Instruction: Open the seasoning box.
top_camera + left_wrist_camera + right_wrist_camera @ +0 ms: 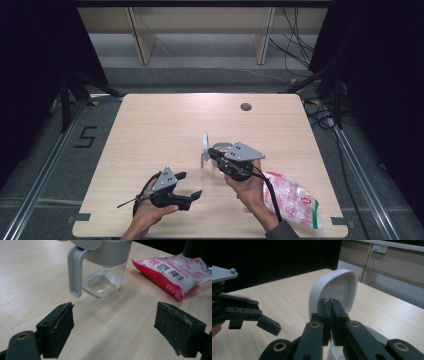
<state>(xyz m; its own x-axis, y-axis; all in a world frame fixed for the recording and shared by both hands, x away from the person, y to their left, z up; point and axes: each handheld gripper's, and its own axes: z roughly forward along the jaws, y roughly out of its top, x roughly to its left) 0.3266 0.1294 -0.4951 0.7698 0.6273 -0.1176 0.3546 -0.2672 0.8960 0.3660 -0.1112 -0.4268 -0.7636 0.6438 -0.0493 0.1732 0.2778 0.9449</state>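
Black left gripper (pixel 189 185) gapes wide, low; right gripper (pixel 212 151) closed above jar (pixel 220 159).

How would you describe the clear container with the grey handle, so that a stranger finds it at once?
Look at the wooden table, slightly right of its middle, just ahead of the right gripper. There stands the clear container, with a grey top, a grey handle on its side and a white flip lid raised upright. Unlike the flat red and white bag lying nearby, it is rigid, upright and see-through.

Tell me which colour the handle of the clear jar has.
Grey: the handle of the clear jar shows best in the left gripper view.
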